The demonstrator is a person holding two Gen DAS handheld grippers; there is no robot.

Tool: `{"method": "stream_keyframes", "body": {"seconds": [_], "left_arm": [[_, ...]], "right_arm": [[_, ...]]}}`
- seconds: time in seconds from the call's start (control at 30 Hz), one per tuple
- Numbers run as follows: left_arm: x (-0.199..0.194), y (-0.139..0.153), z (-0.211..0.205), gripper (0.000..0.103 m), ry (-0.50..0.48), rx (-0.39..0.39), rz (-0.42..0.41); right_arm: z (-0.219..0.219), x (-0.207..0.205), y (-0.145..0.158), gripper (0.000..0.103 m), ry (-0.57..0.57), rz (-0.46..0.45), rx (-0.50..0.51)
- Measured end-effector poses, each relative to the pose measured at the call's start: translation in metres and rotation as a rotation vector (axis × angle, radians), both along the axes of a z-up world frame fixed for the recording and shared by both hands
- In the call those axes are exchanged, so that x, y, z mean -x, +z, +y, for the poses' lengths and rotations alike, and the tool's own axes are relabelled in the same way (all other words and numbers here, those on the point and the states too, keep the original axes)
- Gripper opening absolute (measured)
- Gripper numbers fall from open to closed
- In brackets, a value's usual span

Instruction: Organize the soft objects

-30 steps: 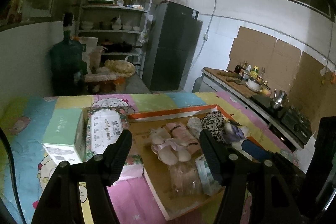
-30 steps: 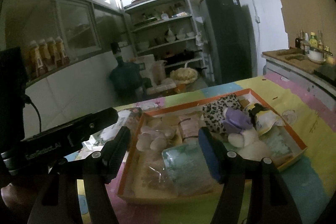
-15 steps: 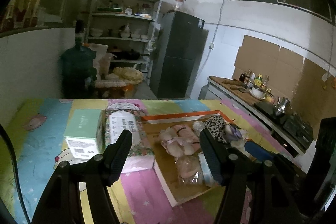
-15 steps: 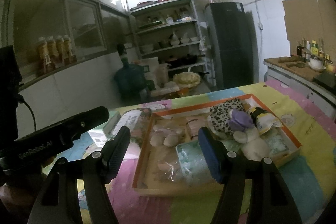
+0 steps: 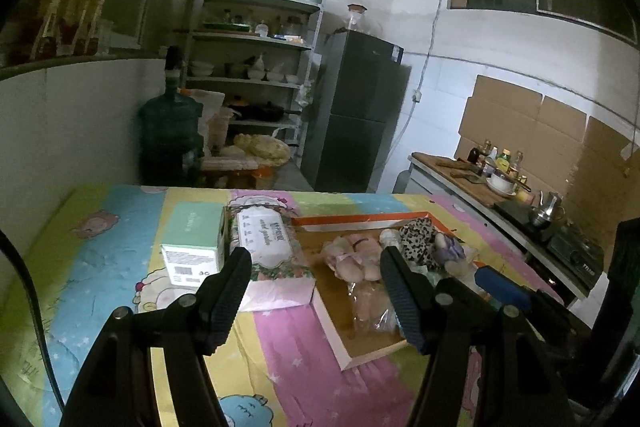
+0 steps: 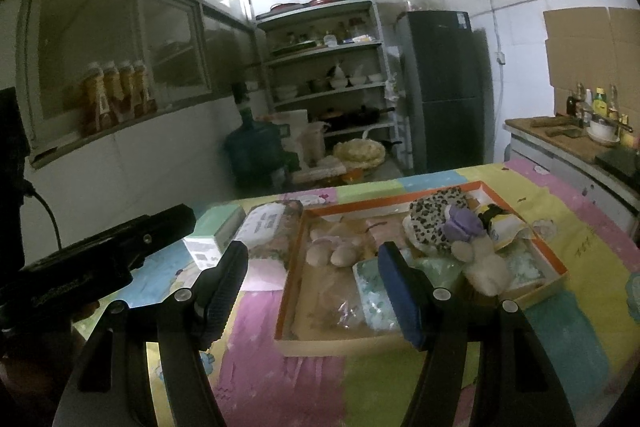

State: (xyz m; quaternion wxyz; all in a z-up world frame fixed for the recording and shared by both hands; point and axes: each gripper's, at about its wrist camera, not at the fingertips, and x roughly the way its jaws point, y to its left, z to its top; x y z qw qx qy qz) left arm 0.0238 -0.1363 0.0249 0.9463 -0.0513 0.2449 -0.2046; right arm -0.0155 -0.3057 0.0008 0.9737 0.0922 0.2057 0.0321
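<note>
While both grippers hung above the table, the left gripper (image 5: 316, 291) and right gripper (image 6: 314, 287) stood spread, grasping nothing; the orange-rimmed tray (image 6: 384, 201) of soft objects lay ahead, long axis running left-right in the right view

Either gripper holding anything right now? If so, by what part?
Nothing is held. The left gripper and the right gripper are both open, with empty gaps, short of the orange-rimmed tray of soft items.
</note>
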Motion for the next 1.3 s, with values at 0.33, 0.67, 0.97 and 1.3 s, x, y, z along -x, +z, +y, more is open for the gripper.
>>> {"method": "stream_keyframes", "body": {"seconds": [0.33, 0.67, 0.97, 1.3], "left_arm": [[0.02, -0.001, 0.015, 0.066, 0.079, -0.031, -0.035], [0.037, -0.004, 0.028, 0.066, 0.137, -0.049, -0.052], [0.054, -0.01, 0.034, 0.066, 0.149, -0.065, -0.037], [0.081, -0.017, 0.038, 0.066, 0.23, -0.108, -0.041]], "right_arm": [[0.014, 0.011, 0.001, 0.07, -0.005, -0.005, 0.026], [0.025, 0.019, -0.002, 0.072, -0.008, 0.01, 0.034], [0.034, 0.031, -0.004, 0.072, -0.023, 0.012, 0.037], [0.043, 0.052, -0.005, 0.073, -0.049, -0.006, 0.067]]}}
